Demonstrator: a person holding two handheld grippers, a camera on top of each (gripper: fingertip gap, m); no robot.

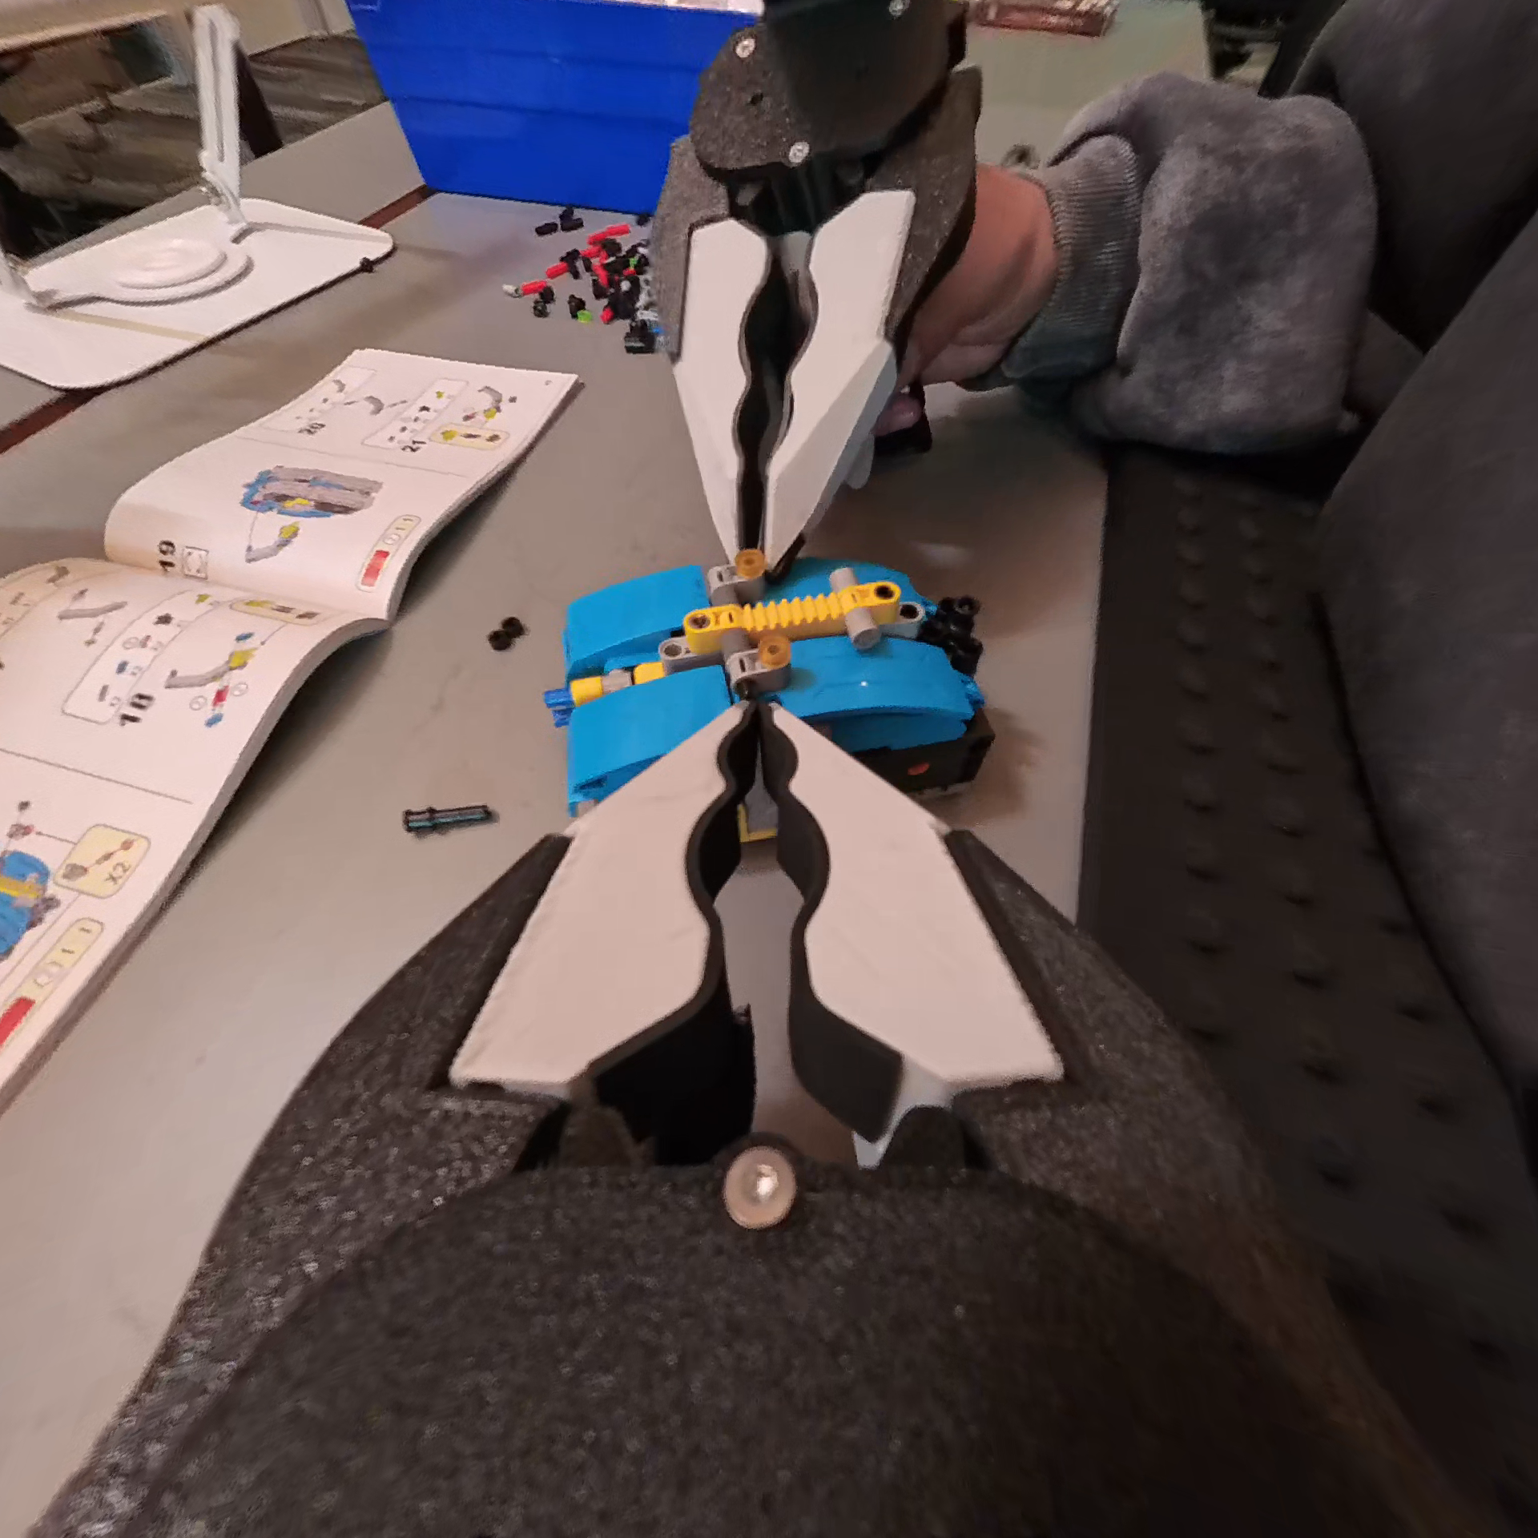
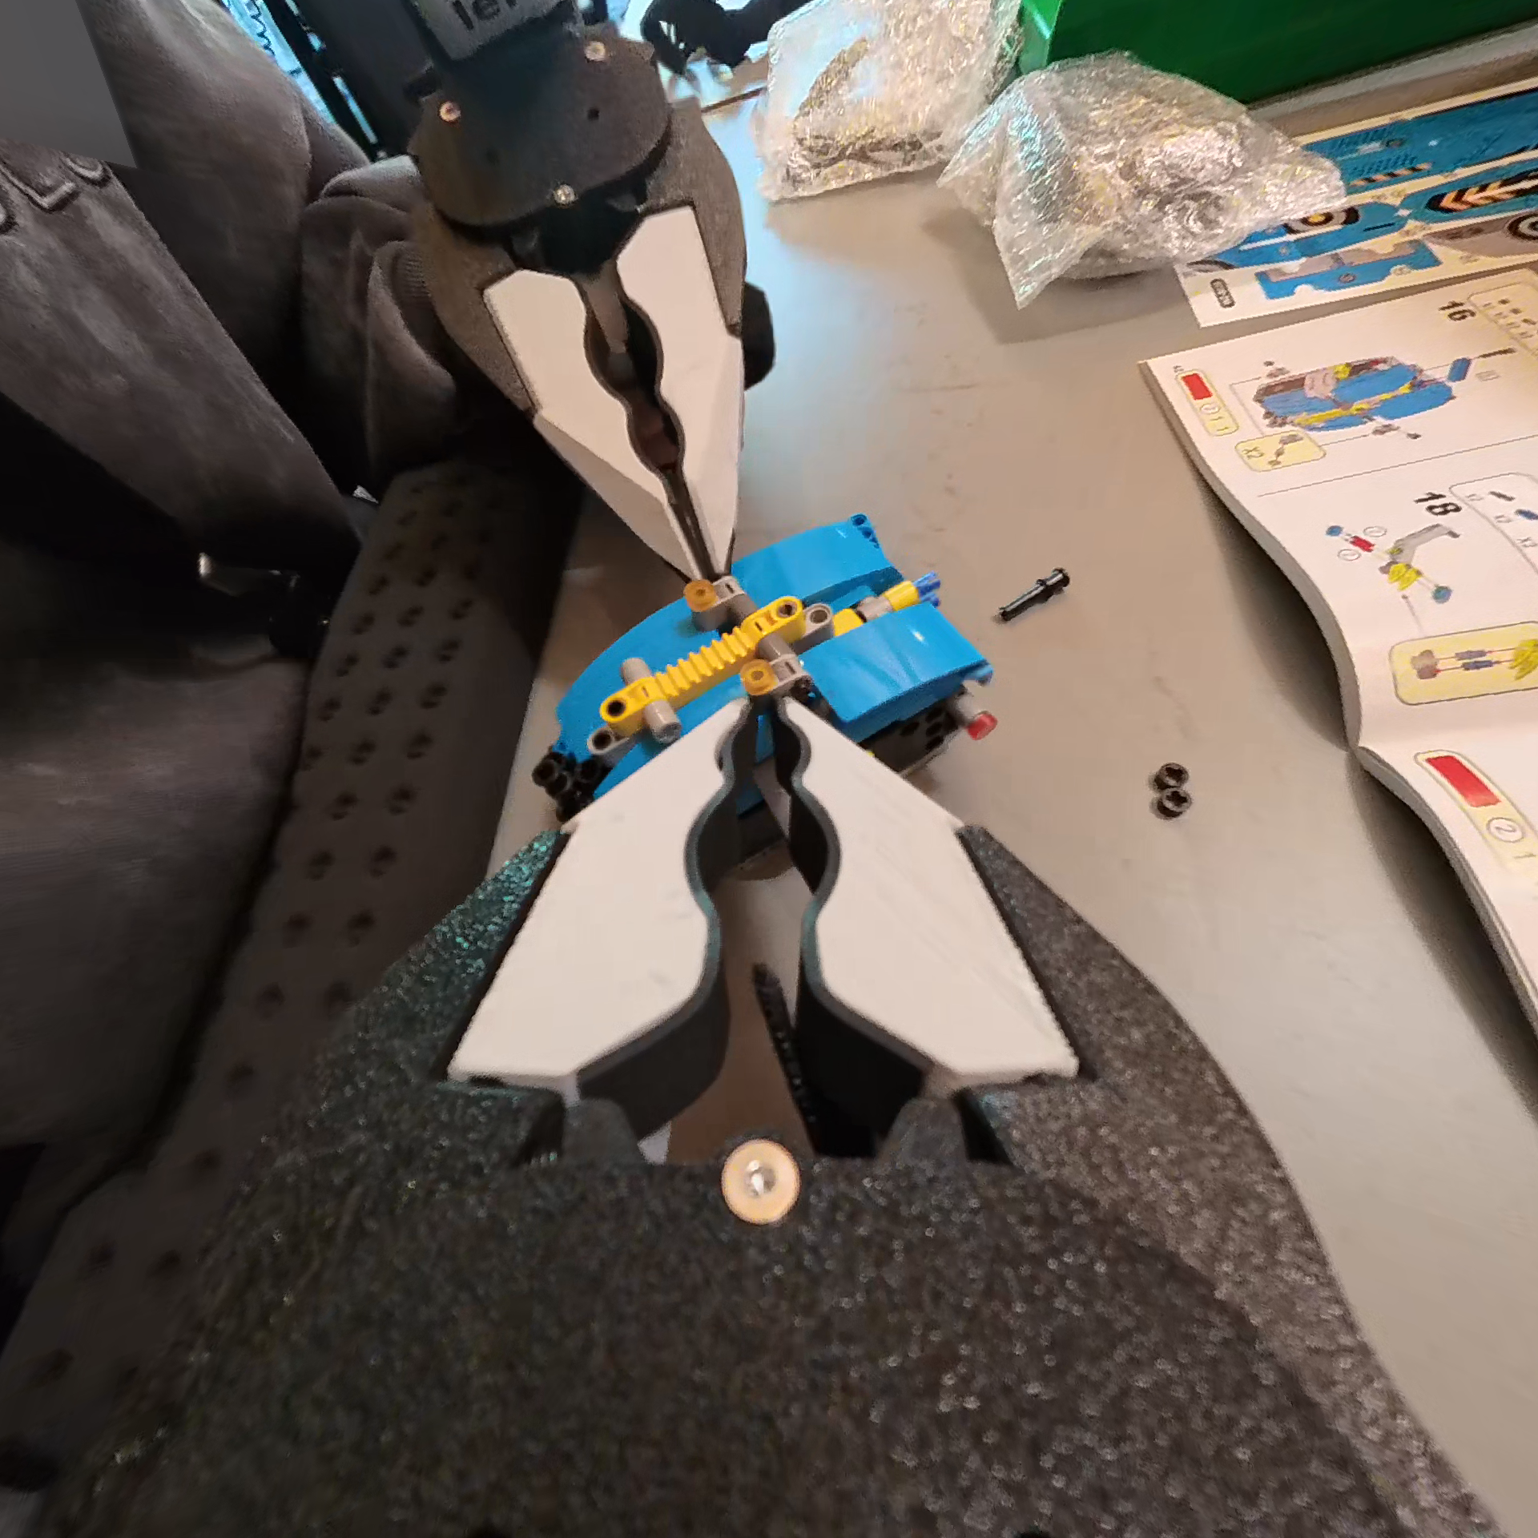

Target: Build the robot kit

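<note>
A small brick model (image 1: 649, 607) of blue curved panels on a black base lies on the grey table, with a yellow toothed rack (image 1: 791, 614) across grey axles on top. It also shows in the right wrist view (image 2: 899, 657). My left gripper (image 1: 757, 707) is shut, its tips touching the near grey connector with an orange pin (image 1: 774, 649). My right gripper (image 2: 761, 703) is shut, its tips against the opposite grey connector with an orange pin (image 2: 759, 676). Each gripper shows across the model in the other's view: the right one (image 1: 753, 553), the left one (image 2: 716, 574).
An open instruction booklet (image 1: 250, 582) (image 2: 1373, 499) lies beside the model. A loose black pin (image 1: 445, 818) and a small black connector (image 1: 506, 632) lie between them. A pile of small parts (image 1: 599, 275), a blue bin (image 1: 541, 100), a white stand (image 1: 166, 275) and bubble-wrap bags (image 2: 1123, 166) stand farther off. A person's sleeve (image 1: 1165, 250) rests at the table's edge. The left gripper's tips are roughly 4 cm from the right gripper's.
</note>
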